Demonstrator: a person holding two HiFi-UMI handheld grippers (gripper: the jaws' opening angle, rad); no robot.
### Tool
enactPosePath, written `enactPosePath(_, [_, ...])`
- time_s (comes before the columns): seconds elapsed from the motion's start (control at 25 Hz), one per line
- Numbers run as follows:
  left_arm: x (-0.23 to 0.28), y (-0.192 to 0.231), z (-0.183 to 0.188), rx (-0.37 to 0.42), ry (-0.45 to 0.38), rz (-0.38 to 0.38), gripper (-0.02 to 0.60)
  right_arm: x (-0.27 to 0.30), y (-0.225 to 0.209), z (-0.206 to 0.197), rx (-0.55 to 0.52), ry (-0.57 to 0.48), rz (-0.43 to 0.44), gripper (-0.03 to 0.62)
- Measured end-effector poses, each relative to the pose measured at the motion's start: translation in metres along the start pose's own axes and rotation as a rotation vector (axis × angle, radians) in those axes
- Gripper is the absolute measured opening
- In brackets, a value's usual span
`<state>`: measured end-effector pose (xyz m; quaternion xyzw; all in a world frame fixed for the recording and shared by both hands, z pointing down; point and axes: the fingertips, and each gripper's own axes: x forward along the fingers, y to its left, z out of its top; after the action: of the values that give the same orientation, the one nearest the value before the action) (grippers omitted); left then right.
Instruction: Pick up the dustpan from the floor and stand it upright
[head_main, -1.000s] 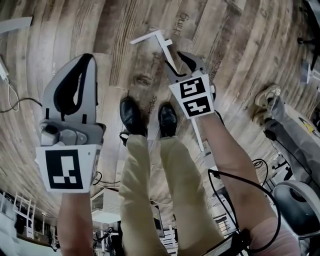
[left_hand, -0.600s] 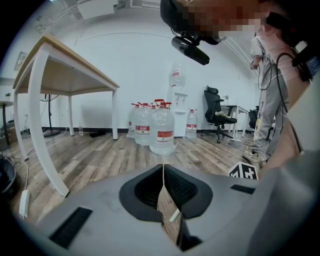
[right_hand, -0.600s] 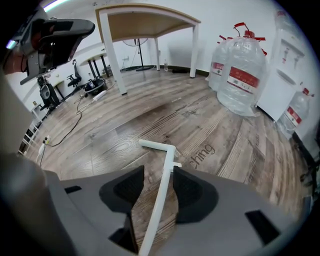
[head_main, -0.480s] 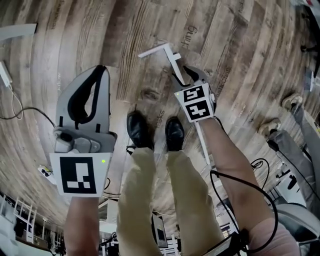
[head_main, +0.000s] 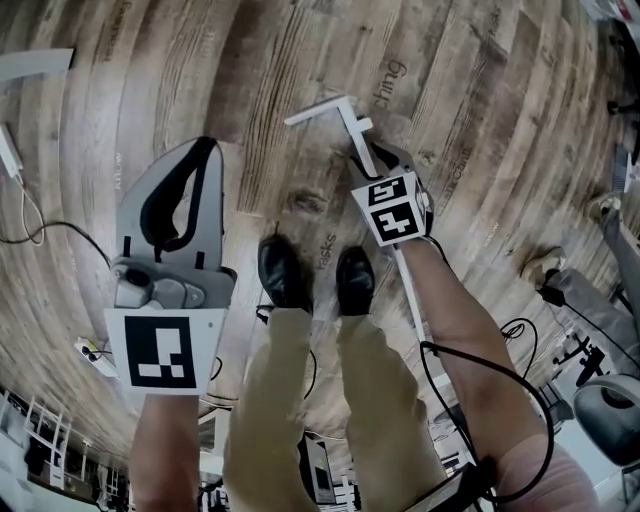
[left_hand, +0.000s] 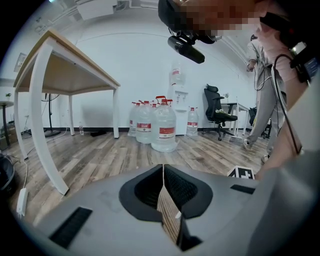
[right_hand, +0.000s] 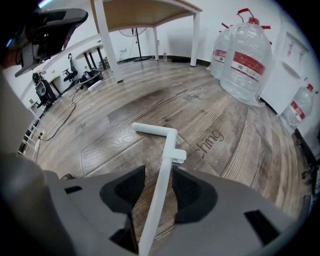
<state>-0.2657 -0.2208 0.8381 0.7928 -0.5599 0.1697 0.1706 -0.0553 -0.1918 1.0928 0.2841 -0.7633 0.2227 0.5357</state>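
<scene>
Underfoot plank floor, water jugs, table, dustpan handle

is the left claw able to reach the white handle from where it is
Probably yes: only bare floor lies between the left claw and the white handle beyond the right claw, though the left is shut.

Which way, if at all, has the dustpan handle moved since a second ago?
No, barely: the dustpan handle keeps its place beside the floor lettering.
</scene>
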Motion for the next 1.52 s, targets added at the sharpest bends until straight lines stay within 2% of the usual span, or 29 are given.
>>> enactPosePath(1.0, [0.011,0.002,-0.012,0.026,0.02,0.004,0.015,0.048,-0.008,-0.027,0.025,0.101,0.026,0.11])
enactPosePath(1.2, [0.003,0.002,0.008,0.016,0.003,0.02,0.015,0.026,-0.016,-0.017,0.033,0.089,0.013,0.107])
enactPosePath(1.52, [-0.03,-0.013,0.071,-0.004,-0.037,0.02,0.015,-0.062,-0.026,0.02,0.023,0.021,-0.045,0.107])
